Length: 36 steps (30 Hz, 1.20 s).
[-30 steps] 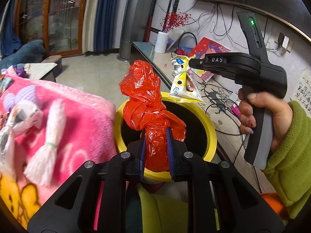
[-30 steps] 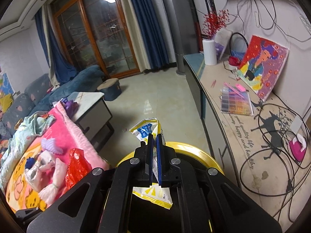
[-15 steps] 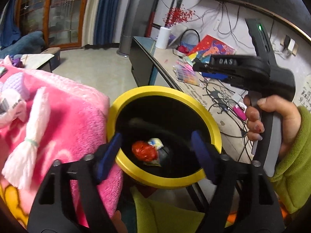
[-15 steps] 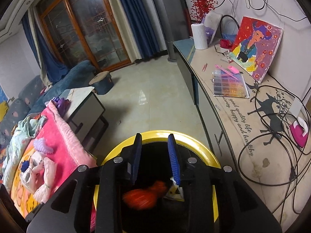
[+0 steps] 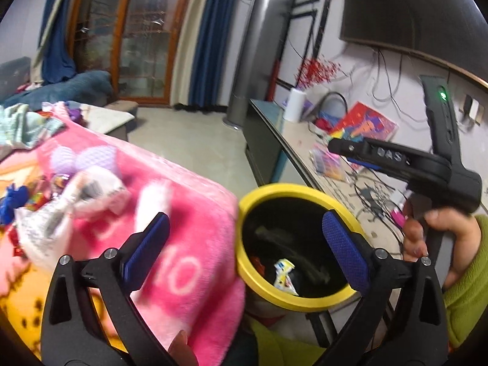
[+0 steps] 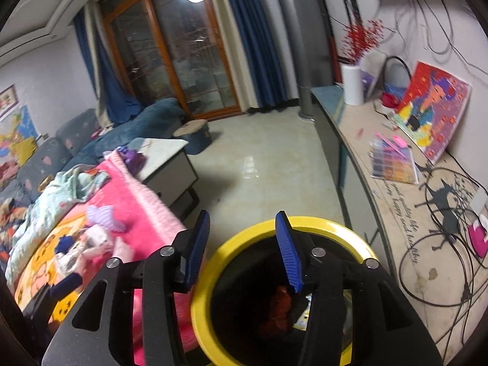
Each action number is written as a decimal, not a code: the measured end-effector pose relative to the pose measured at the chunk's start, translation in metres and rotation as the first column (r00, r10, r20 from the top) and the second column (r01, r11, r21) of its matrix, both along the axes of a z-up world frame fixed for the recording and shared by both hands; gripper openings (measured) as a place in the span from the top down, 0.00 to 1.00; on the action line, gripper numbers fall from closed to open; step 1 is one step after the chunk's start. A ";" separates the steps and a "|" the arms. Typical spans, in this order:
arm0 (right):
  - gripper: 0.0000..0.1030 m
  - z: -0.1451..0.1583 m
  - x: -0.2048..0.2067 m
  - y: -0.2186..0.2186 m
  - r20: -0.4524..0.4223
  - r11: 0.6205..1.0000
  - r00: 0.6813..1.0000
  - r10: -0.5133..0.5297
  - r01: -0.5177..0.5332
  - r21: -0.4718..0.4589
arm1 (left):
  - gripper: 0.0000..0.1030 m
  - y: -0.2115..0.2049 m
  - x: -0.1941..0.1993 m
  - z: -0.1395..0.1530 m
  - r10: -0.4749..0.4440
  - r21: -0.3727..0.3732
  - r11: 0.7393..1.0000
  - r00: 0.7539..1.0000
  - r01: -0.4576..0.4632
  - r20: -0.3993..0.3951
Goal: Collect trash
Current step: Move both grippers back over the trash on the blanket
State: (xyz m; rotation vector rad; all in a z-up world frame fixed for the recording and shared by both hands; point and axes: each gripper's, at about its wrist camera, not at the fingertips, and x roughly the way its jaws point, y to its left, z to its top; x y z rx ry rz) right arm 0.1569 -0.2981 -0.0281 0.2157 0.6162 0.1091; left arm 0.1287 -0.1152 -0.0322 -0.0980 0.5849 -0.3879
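Now both loads are gone: my left gripper (image 5: pixel 244 242) and right gripper (image 6: pixel 242 244) gape empty over the yellow-rimmed bin (image 5: pixel 308 303); red bag (image 6: pixel 279 308) and snack wrapper (image 5: pixel 284 276) lie at its bottom; the blanket's (image 5: pixel 183 213) clutter probably comes next.

The left wrist view is taken from just above the bin (image 5: pixel 297 300), angled down across its rim towards the window, with the right gripper (image 5: pixel 350 152) seen alongside. The right wrist view is taken close over the same bin (image 6: pixel 201 292), facing the same way. Bin, blanket (image 5: pixel 195 213) and counter (image 6: pixel 396 213) are shared.
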 end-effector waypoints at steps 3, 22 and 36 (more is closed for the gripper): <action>0.55 0.008 -0.007 0.015 0.022 0.999 0.999 0.038 -0.038 -0.006 | 0.11 0.015 -0.003 0.004 0.042 -0.005 0.999 0.999 -0.042 0.025; 0.51 0.032 -0.047 0.096 0.126 0.972 0.964 0.235 -0.230 -0.049 | 0.11 0.105 -0.017 0.020 0.277 -0.064 0.960 0.958 -0.273 0.071; 0.45 0.023 -0.061 0.147 0.106 0.933 0.929 0.355 -0.346 -0.097 | 0.11 0.158 -0.027 0.022 0.400 -0.100 0.914 0.914 -0.392 0.066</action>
